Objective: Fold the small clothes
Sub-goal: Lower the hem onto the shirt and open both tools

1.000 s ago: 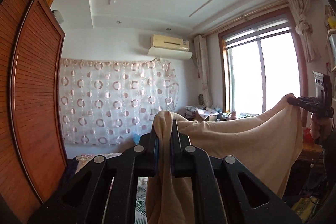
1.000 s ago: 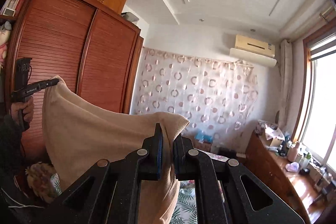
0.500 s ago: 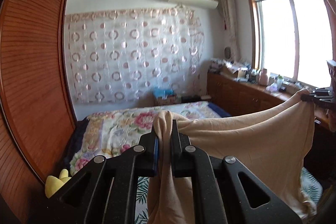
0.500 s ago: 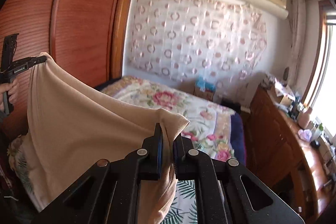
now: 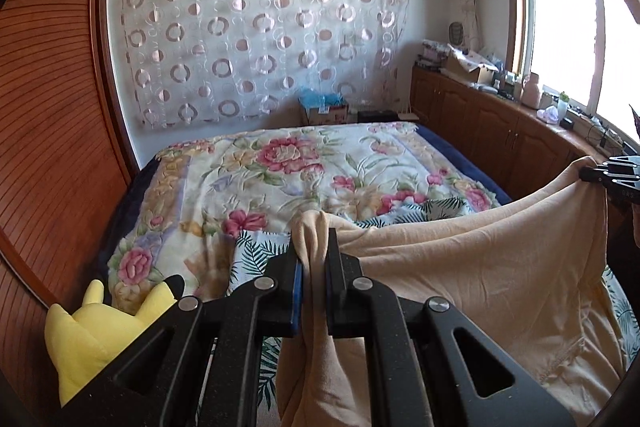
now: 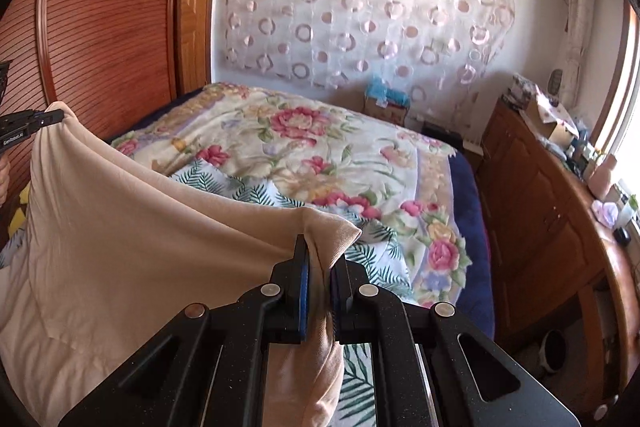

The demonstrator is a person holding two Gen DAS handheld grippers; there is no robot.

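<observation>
At the far left, a wooden wardrobe (image 5: 52,131) runs beside the bed (image 5: 312,179), and one yellow plush toy (image 5: 96,331) sits at the bed's near corner. Next comes the left gripper (image 5: 313,259), its jaws closed tight on a bunched corner of the single beige garment (image 5: 480,279). From there the cloth stretches rightward in the air above the bed's near edge to the right gripper (image 6: 322,263), likewise clamped shut on the opposite corner. Holding two corners apart this way likely lets the fabric hang flat and shed its wrinkles, so it can be laid out on the floral bedspread for the first fold. Counted: two grippers, one garment, one toy, one bed. Along the right wall a low cabinet (image 6: 552,211) carries clutter too small to tell apart.
</observation>
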